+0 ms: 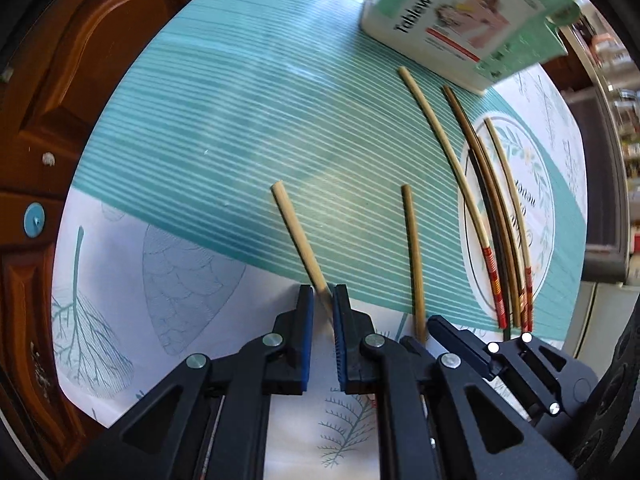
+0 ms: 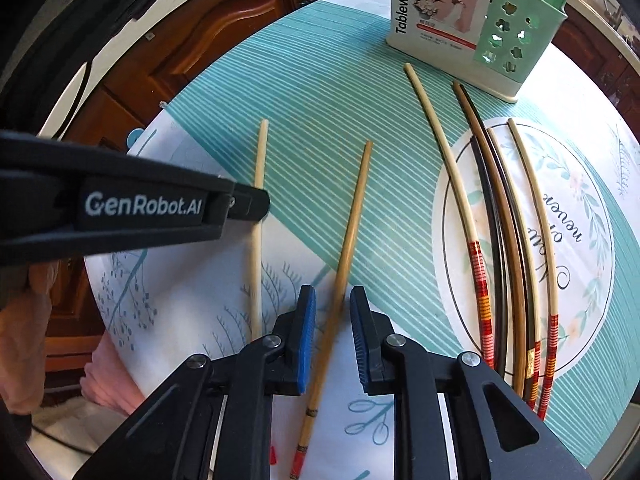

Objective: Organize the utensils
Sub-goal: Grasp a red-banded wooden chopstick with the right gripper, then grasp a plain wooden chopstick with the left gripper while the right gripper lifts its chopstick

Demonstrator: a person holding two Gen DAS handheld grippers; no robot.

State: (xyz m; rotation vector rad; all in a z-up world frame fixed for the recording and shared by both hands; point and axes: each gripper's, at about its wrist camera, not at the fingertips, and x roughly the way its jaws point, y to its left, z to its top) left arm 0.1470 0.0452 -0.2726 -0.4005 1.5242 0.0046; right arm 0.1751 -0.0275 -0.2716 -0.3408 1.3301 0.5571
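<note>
A pale bamboo chopstick (image 1: 296, 236) lies on the teal striped tablecloth (image 1: 224, 120), and my left gripper (image 1: 322, 300) is shut on it near its lower end. In the right wrist view this gripper (image 2: 260, 202) reaches in from the left across that chopstick (image 2: 260, 152). A darker tan chopstick (image 2: 352, 224) with a red end runs between the blue pads (image 2: 308, 320) of my right gripper (image 2: 334, 320). A gap shows on both sides, so the pads do not press on it. The left wrist view also shows the right gripper (image 1: 422, 334) over the tan chopstick (image 1: 412, 248).
Several more chopsticks (image 2: 500, 240), pale, brown and black with red ends, lie side by side to the right. A green utensil holder (image 2: 520, 32) with a "Tableware" box (image 2: 436, 8) beside it stands at the back. Wooden cabinet doors (image 1: 60, 80) lie past the table's left edge.
</note>
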